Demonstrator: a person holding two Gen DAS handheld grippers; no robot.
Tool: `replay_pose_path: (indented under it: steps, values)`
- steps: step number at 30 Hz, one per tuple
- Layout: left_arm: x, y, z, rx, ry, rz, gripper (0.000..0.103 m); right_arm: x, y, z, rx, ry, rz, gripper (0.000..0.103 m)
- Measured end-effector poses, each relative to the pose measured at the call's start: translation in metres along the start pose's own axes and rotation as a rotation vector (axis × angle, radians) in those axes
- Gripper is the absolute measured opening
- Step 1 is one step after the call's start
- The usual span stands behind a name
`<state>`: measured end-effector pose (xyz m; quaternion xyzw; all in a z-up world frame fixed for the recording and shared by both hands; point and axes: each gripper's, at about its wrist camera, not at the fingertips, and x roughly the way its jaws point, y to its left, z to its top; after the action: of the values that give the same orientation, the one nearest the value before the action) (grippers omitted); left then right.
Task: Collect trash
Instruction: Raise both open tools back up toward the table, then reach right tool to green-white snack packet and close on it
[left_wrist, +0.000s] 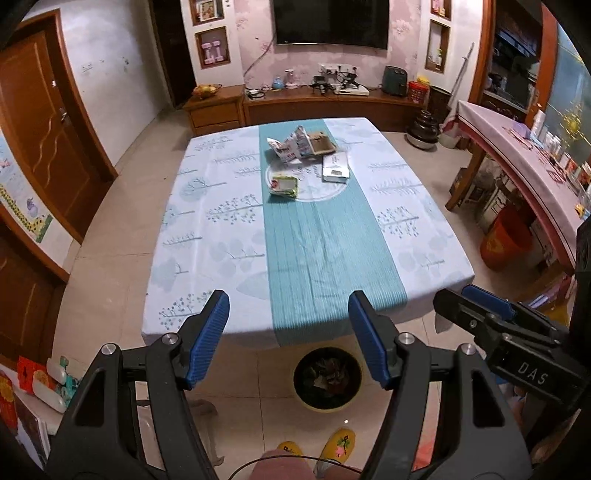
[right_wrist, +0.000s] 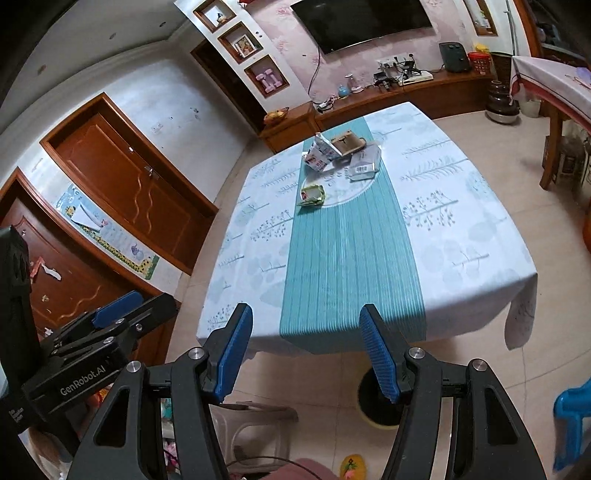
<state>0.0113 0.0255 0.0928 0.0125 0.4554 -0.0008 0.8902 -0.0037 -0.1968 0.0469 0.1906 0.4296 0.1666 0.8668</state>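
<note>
Both the left gripper (left_wrist: 288, 332) and right gripper (right_wrist: 306, 347) hang empty, jaws spread, off the bench's (left_wrist: 424, 236) near edge. The crumpled paper-and-carton trash (left_wrist: 306, 147) lies near its far edge; reaching comes next, then dropping it into the round dark floor bin (left_wrist: 327, 378).

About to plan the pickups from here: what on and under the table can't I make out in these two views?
- Round dark trash bin: contents murky in the left wrist view; in the right wrist view the right gripper's blue finger covers part of it.
- White flat packet: label print too small.
- Crumpled white carton: hides part of the brown cardboard box behind it.
</note>
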Motion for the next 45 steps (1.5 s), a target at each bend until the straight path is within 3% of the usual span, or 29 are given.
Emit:
replay_pose_path:
  steps: [5, 11, 16, 24, 31, 35, 40, 45]
  values:
    - [0.007, 0.015, 0.018, -0.022, -0.003, 0.032, 0.064, 0.018, -0.002, 0.018, -0.001, 0.001, 0.015, 0.062]
    - [0.046, 0.042, 0.051, -0.049, 0.013, 0.040, 0.064, 0.061, -0.003, 0.050, -0.003, 0.019, 0.002, 0.062]
    - [0.111, 0.063, 0.090, -0.027, 0.062, -0.013, 0.064, 0.116, -0.008, 0.089, 0.018, 0.030, -0.034, 0.062]
    - [0.247, 0.076, 0.169, 0.174, 0.188, -0.118, 0.064, 0.226, -0.018, 0.156, 0.094, 0.073, -0.104, 0.062]
    - [0.340, 0.093, 0.204, 0.189, 0.252, -0.137, 0.064, 0.333, -0.009, 0.195, -0.085, 0.163, -0.168, 0.062]
    - [0.378, 0.114, 0.210, 0.130, 0.301, -0.157, 0.064, 0.384, 0.003, 0.204, -0.278, 0.229, -0.198, 0.073]
    - [0.395, 0.134, 0.201, 0.104, 0.332, -0.149, 0.064, 0.432, 0.014, 0.207, -0.482, 0.295, -0.203, 0.081]
    - [0.402, 0.153, 0.196, 0.069, 0.351, -0.137, 0.064, 0.461, 0.021, 0.203, -0.608, 0.347, -0.203, 0.082]
